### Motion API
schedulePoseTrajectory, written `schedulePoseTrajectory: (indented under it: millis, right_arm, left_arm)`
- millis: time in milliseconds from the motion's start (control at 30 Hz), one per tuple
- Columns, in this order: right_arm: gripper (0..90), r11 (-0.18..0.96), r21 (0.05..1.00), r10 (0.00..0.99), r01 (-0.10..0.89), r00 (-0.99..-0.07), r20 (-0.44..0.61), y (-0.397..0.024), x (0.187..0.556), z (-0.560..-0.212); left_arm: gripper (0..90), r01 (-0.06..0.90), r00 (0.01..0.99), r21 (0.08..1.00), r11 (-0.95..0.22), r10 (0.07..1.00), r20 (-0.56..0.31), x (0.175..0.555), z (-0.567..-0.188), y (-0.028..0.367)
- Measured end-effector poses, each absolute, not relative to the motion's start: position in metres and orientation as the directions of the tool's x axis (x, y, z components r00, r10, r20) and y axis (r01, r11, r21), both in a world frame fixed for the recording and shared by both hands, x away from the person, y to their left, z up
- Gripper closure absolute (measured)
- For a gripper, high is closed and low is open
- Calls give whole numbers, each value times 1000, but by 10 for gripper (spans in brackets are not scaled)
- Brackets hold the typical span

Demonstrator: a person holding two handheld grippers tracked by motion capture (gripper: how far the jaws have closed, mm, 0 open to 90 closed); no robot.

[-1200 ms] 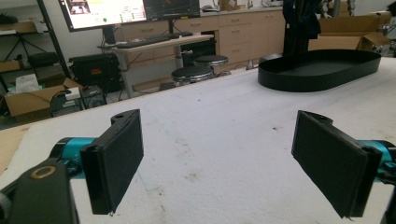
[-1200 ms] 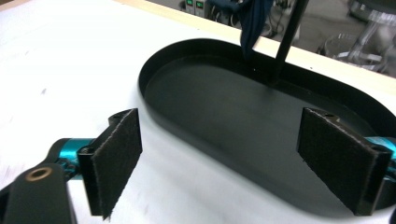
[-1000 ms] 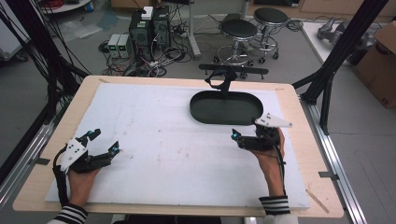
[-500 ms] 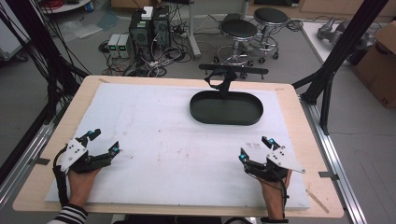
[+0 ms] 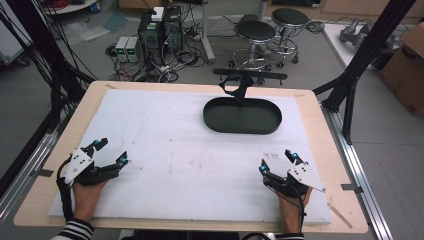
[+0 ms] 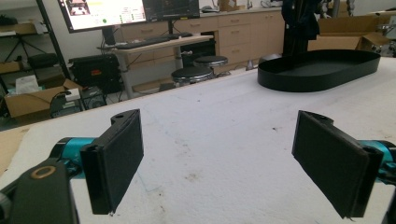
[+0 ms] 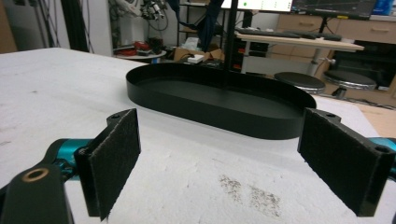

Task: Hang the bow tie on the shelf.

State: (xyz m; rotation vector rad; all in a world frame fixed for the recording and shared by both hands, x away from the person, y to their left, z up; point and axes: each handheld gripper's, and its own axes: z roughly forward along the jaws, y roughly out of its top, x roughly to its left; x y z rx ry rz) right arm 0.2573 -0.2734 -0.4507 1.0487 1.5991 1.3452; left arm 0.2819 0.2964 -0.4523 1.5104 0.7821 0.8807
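Your right gripper point(image 5: 278, 161) rests low on the surface point(image 5: 190, 150) near its front right corner, jaws spread wide with nothing between them, aimed at the black oval tray point(image 5: 242, 116). The tray lies empty toward the far right of the surface, well apart from both grippers. Your left gripper point(image 5: 111, 151) sits at the front left, also spread and empty, angled across toward the tray; both look parked at a ready stance, open so either can close on something without extra motion. The right gripper view shows the tray's point(image 7: 219, 105) bare floor and the dark stand point(image 7: 229, 37) rising behind it; the high view alone shows how far apart your two hands sit.
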Motion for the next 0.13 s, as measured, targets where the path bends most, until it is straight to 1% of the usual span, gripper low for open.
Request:
schedulePoseTrajectory:
  millis: [133]
  right_arm:
    - [123,106,990,933,97,-353,-65,-273,257,-451]
  left_arm:
    - [171,2,490,994,-105,867,90,282,-452,297]
